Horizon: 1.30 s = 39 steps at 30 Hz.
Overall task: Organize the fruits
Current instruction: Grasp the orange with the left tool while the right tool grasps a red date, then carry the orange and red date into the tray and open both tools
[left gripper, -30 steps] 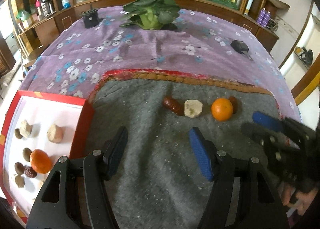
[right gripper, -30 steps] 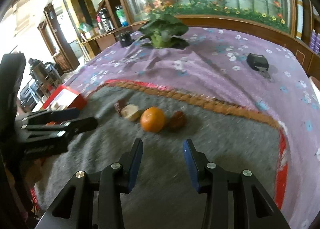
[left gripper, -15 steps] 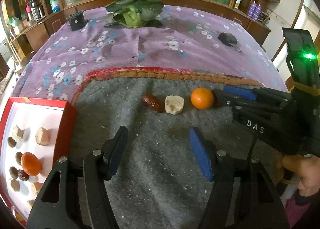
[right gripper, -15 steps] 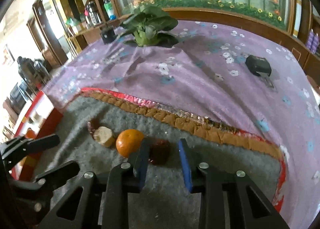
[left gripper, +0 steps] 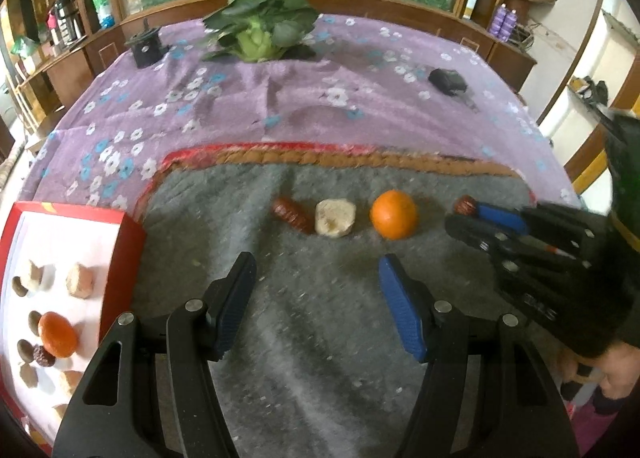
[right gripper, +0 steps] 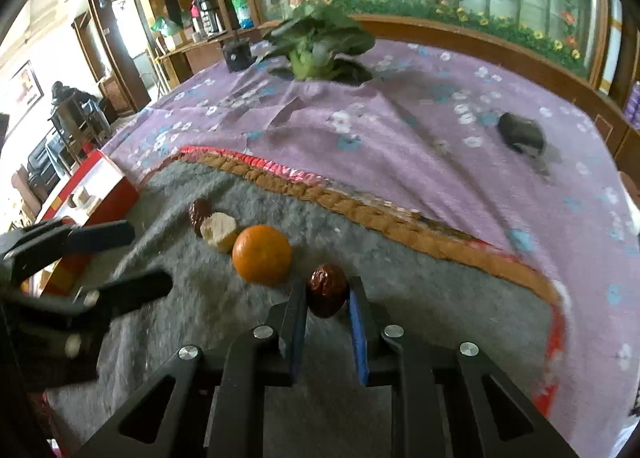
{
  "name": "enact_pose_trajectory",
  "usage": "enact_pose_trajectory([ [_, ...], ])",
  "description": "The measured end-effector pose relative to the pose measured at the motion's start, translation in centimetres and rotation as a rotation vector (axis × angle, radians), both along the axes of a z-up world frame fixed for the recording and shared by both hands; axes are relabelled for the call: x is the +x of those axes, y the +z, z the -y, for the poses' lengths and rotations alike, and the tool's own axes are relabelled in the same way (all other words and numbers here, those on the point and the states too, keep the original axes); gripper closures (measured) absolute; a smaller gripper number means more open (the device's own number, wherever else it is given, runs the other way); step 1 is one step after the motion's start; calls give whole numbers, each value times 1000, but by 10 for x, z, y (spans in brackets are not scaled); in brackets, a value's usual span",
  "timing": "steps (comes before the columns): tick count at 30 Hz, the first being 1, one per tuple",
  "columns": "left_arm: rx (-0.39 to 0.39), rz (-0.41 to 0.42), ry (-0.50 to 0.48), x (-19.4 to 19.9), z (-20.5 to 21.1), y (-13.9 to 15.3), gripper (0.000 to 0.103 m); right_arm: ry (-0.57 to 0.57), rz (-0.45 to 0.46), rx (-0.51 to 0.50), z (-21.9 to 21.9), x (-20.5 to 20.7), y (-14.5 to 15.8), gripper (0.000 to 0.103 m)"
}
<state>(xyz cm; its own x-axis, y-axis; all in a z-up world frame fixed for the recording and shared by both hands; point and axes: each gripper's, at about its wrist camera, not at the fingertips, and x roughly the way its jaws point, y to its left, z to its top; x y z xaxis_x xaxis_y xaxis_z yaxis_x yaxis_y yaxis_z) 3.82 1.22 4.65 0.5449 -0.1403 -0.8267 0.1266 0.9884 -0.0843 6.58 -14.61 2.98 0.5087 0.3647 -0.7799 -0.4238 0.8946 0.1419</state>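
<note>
Right hand-held gripper [right gripper: 327,300], open before, now clamped on red date [right gripper: 328,289].

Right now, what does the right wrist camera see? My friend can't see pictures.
The right gripper is shut on a red date lying on a grey mat. An orange sits just left of it.

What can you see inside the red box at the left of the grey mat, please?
The red box holds an orange fruit, pale chunks and small dark fruits on a white lining; its near end is cut off by the frame.
</note>
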Motion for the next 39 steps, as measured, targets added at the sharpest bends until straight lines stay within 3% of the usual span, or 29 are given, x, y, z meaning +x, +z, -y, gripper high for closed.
enact_pose_trajectory([
  [7, -5, 23, -78, 16, 34, 1, 39, -65, -23, 51, 36, -18, -7, 84],
  [15, 111, 2, -184, 34, 71, -19, 40, -85, -24, 114, 50, -15, -10, 83],
  [17, 145, 12, -198, 32, 77, -22, 56, -84, -28, 117, 52, -15, -13, 83],
  [19, 186, 33, -186, 32, 76, -23, 71, -88, -35, 125, 54, -14, -14, 83],
  [23, 112, -1, -172, 35, 59, -19, 72, -77, -30, 130, 53, -15, -13, 83],
  [39, 93, 73, -44, -19, 20, 4, 72, -48, 12, 109, 11, -50, 7, 84],
])
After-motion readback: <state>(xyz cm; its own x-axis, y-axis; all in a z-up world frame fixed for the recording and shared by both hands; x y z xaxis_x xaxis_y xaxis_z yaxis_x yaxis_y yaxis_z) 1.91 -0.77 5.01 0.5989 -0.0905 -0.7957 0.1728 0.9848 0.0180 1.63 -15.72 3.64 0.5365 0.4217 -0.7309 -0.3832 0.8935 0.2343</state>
